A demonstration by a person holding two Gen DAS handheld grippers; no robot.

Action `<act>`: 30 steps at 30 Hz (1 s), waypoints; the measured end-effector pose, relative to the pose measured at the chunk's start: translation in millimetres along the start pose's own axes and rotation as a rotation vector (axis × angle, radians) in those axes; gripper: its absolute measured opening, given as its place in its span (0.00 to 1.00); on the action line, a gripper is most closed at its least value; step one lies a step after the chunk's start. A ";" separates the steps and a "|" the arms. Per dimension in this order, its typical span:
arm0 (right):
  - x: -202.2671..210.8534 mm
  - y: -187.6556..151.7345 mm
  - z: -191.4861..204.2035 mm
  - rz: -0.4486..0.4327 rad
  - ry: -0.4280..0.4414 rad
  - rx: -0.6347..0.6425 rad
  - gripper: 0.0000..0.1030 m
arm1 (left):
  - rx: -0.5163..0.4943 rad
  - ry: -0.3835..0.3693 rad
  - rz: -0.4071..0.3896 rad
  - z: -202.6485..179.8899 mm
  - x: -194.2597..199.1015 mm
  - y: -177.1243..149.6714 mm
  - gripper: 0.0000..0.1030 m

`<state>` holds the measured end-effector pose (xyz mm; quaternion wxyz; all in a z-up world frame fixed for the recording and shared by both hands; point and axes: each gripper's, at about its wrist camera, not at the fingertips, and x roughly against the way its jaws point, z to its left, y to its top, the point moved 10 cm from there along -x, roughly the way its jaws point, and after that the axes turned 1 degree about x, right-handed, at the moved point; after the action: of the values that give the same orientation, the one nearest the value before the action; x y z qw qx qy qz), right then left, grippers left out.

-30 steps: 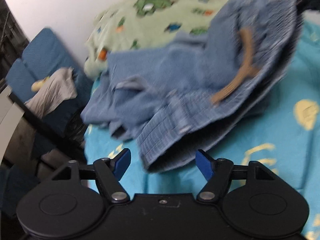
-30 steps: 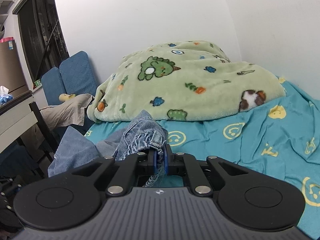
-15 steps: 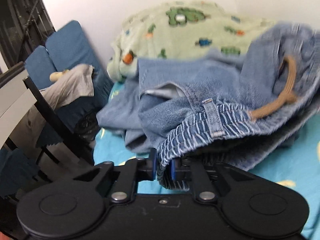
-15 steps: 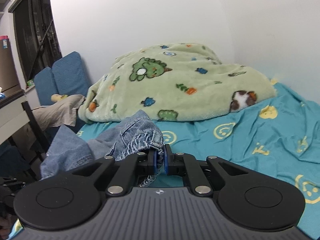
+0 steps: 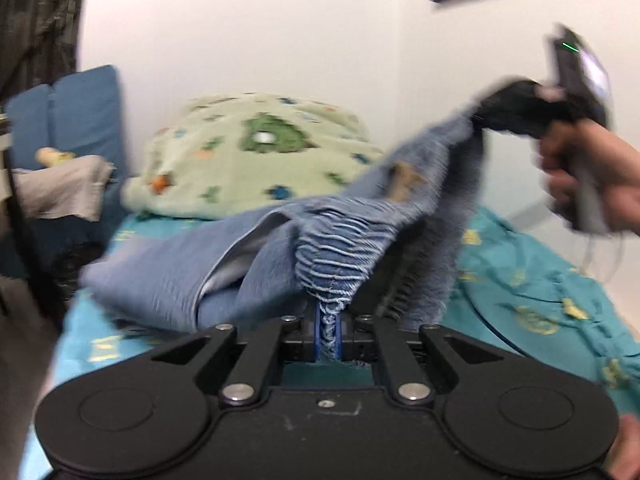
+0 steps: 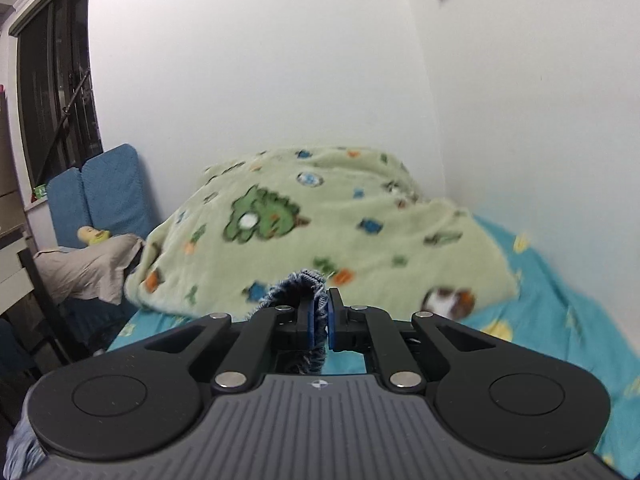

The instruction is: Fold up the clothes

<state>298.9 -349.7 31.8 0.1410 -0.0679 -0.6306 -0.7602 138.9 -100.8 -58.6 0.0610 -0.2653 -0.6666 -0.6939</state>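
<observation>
A pair of blue denim shorts [image 5: 248, 260] with a gathered elastic waistband hangs above the teal bed sheet [image 5: 540, 292]. My left gripper [image 5: 329, 338] is shut on the waistband. In the left wrist view the right gripper [image 5: 480, 114], held by a hand [image 5: 600, 184], pinches the waistband's far end up at the right. In the right wrist view my right gripper [image 6: 319, 328] is shut on a fold of the denim waistband [image 6: 298, 286]. The cloth is stretched between the two grippers.
A light green fleece blanket [image 6: 320, 232] with animal prints is heaped at the head of the bed. Blue cushions [image 6: 104, 196] and a grey garment [image 6: 88, 268] on a dark chair [image 6: 44, 300] stand at the left. White walls close the back and right.
My left gripper closed on the shorts' waistband, then rose. Both grippers lifted the shorts off the bed, and the right gripper now shows high at the right of the left view.
</observation>
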 end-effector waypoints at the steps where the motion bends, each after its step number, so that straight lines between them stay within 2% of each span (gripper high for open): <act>1: -7.0 7.3 -9.9 0.002 0.003 0.001 0.05 | -0.001 -0.024 0.004 -18.5 -10.0 0.7 0.06; 6: -50.9 21.0 -65.4 -0.003 0.004 0.012 0.05 | -0.010 -0.139 0.021 -107.0 -77.7 4.3 0.06; 12: -129.7 -6.6 -147.2 0.040 -0.043 0.050 0.05 | -0.004 -0.233 0.074 -193.7 -170.9 -11.0 0.08; 17: -185.2 -60.6 -194.1 0.123 -0.068 0.097 0.06 | 0.021 -0.262 0.100 -224.0 -222.9 -26.3 0.11; 20: -198.2 -79.4 -204.8 0.141 -0.057 0.091 0.06 | 0.042 -0.261 0.097 -223.7 -230.1 -24.3 0.13; 23: -193.2 -79.7 -210.7 0.131 -0.060 0.057 0.15 | 0.024 -0.281 0.111 -222.1 -224.6 -22.1 0.22; 24: -187.2 -76.6 -211.8 0.124 -0.071 0.056 0.26 | 0.007 -0.293 0.117 -220.8 -220.9 -18.6 0.23; 25: -179.8 -72.9 -212.5 0.116 -0.086 0.060 0.42 | -0.009 -0.306 0.123 -218.0 -216.9 -16.1 0.27; 27: -163.1 -66.2 -214.5 0.120 -0.097 0.045 0.56 | -0.023 -0.306 0.144 -210.3 -205.7 -13.7 0.40; 28: -155.3 -62.9 -213.8 0.128 -0.095 0.035 0.60 | -0.020 -0.300 0.159 -208.3 -196.6 -12.0 0.46; 30: -132.7 -55.5 -209.8 0.134 -0.113 0.044 0.61 | -0.010 -0.305 0.173 -202.7 -175.1 -5.7 0.47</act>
<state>424.1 -528.5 -98.7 0.1572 -0.1497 -0.6483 -0.7298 227.4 -341.4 -136.4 0.0172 -0.4243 -0.6392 -0.6411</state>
